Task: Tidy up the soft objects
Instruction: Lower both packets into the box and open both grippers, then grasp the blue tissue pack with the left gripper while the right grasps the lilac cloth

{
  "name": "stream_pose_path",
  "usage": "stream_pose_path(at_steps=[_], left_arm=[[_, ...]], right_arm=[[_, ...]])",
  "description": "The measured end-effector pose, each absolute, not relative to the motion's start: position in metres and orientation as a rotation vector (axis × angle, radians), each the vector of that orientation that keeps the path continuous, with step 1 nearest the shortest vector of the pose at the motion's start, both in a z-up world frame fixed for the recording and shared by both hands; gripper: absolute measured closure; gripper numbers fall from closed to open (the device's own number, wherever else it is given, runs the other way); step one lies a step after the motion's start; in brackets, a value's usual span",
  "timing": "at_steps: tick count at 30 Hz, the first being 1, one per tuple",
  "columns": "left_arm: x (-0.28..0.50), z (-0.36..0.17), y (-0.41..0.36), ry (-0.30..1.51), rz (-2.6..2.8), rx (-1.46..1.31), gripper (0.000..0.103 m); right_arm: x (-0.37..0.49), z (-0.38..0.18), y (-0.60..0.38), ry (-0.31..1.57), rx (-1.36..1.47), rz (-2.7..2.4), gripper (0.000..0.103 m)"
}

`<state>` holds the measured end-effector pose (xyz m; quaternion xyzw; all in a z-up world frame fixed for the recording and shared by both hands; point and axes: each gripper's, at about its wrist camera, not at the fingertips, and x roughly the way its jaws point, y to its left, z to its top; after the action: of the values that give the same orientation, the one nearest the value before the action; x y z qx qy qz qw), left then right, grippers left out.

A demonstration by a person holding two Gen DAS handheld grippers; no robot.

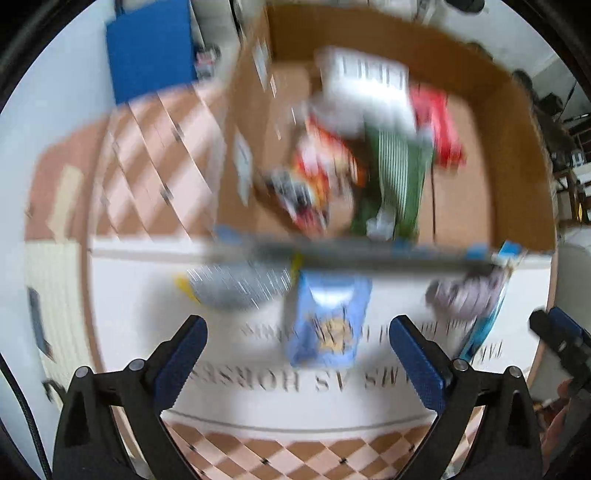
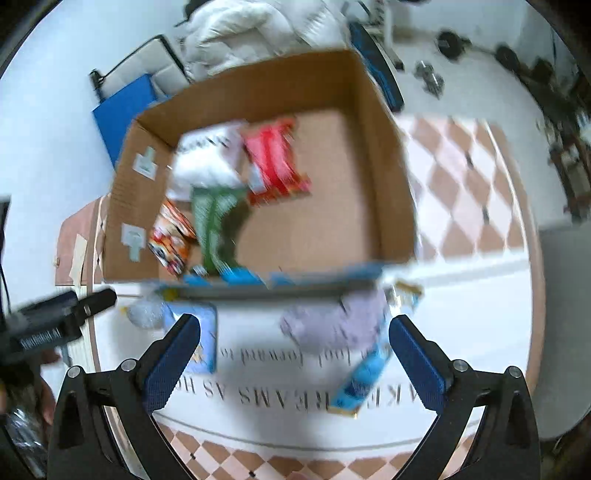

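Note:
Both views are motion-blurred. An open cardboard box (image 1: 517,155) (image 2: 388,192) holds a white bag (image 2: 207,158), a red packet (image 2: 275,162), a green striped packet (image 2: 214,218) and an orange-red packet (image 2: 171,236). On the white rug in front of it lie a blue snack bag (image 1: 327,325) (image 2: 205,336), a grey mesh item (image 1: 236,288) (image 2: 146,314), a lilac soft cloth (image 1: 465,295) (image 2: 340,321) and a light-blue packet (image 2: 365,376). My left gripper (image 1: 297,354) is open above the blue snack bag. My right gripper (image 2: 295,354) is open near the lilac cloth.
The round rug (image 2: 461,325) bears printed lettering and a checked border. A blue panel (image 1: 147,48) (image 2: 122,110) stands behind the box. A white quilt (image 2: 251,26) lies beyond. The other gripper shows at each view's edge (image 1: 565,339) (image 2: 55,321).

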<state>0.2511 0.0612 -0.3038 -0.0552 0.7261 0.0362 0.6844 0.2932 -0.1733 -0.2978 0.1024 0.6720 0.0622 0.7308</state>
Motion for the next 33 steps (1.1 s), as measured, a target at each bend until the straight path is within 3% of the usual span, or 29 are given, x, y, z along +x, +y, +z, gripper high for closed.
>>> stream_pose_path(at_steps=[10,14,17,19,20,23,31,32,33], left_arm=[[0.246,-0.384,0.030,1.754,0.095,-0.046,0.002],[0.245,-0.396,0.030,1.773,0.109,-0.054,0.002],[0.246,-0.399,0.031,1.771,0.113,-0.069,0.002],[0.247,-0.398,0.031,1.771,0.114,-0.077,0.002],[0.248,-0.399,0.031,1.772,0.111,-0.081,0.002],[0.248,-0.396,0.032,1.778,0.099,-0.088,0.002],[0.253,-0.394,0.031,1.771,0.079,-0.077,0.003],[0.253,-0.394,0.029,1.771,0.079,-0.078,0.007],[0.253,-0.394,0.028,1.772,0.079,-0.076,0.022]], right_arm=[[0.284,-0.375,-0.206,1.597,0.486,-0.018,0.001],[0.280,-0.404,-0.215,1.651,0.625,-0.108,0.013],[0.280,-0.416,-0.216,1.653,0.676,-0.162,0.015],[0.282,-0.421,-0.212,1.647,0.681,-0.174,0.025],[0.284,-0.424,-0.208,1.664,0.668,-0.157,0.042],[0.287,-0.427,-0.193,1.716,0.577,-0.075,0.058],[0.253,-0.423,-0.151,1.851,0.019,0.186,0.059],[0.251,-0.423,-0.152,1.848,0.013,0.177,0.059],[0.251,-0.423,-0.154,1.838,0.038,0.163,0.055]])
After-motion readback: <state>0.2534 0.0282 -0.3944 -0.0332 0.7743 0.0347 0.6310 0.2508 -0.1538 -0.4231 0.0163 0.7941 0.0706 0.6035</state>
